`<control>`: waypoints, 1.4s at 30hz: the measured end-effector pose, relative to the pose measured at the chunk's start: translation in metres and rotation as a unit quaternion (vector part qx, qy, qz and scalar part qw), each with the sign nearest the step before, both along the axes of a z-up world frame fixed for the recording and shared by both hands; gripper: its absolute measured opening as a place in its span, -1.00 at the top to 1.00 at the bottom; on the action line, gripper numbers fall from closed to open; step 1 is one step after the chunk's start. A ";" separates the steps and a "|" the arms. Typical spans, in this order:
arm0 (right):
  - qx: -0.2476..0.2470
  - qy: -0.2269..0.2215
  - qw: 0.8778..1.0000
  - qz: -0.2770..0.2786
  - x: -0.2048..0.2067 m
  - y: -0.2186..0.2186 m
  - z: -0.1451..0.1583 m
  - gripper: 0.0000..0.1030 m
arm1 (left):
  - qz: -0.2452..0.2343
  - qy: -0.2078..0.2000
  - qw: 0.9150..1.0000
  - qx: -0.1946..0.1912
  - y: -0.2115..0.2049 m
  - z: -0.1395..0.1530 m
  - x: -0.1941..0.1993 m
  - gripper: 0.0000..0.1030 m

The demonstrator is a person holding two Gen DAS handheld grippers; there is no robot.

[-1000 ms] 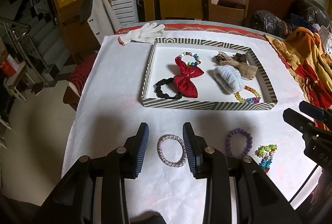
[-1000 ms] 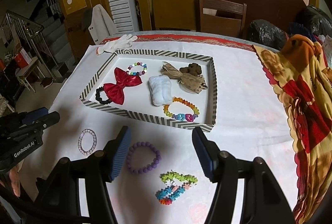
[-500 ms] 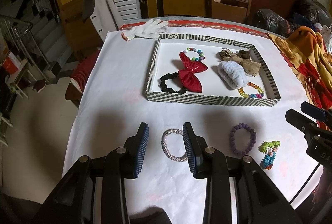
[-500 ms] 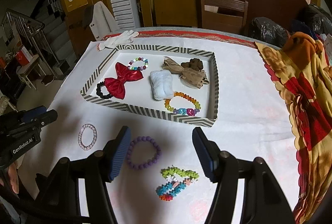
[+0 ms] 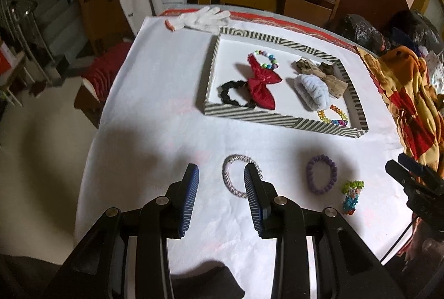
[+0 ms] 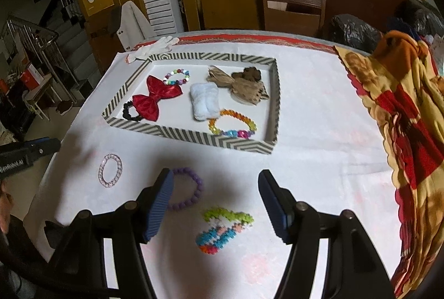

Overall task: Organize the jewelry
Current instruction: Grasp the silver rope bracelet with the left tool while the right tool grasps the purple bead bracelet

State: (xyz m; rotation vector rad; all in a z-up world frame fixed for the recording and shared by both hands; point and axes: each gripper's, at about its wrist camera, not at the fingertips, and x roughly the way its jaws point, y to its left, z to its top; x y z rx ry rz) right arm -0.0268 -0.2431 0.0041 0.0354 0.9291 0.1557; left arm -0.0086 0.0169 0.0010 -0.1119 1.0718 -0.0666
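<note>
Left tool (image 5: 220, 188) released, hovering above silver bracelet (image 5: 241, 175) on white desk (image 5: 155, 110). Right tool (image 6: 215, 202) released too, empty, above purple bead bracelet (image 6: 185, 192) and pixel-bead charm (image 6: 223, 229). Farther back, striped tray (image 6: 191, 134) holding red bow (image 6: 154, 99), bead bracelets, scrunchies. Beyond, white glove (image 5: 204, 17).

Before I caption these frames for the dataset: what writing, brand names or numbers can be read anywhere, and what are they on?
"GenRobot.AI": white lettering on the black body of the left gripper, at the left edge of the right wrist view; blurred, the first letters cut off.
Nothing else carries legible text: the striped tray, the jewelry and the tablecloth show none.
</note>
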 end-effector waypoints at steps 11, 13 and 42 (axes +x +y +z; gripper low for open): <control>0.013 0.024 1.000 -0.007 0.003 -0.012 -0.024 -0.29 | -0.001 0.018 0.999 0.030 -0.010 -0.028 0.004 0.40; 0.010 0.028 1.000 -0.004 0.006 -0.010 -0.027 -0.29 | -0.001 0.019 0.999 0.032 -0.012 -0.032 0.006 0.40; -0.038 0.093 0.990 0.101 0.064 0.045 -0.098 0.27 | -0.011 0.092 0.995 0.019 -0.020 -0.093 0.045 0.40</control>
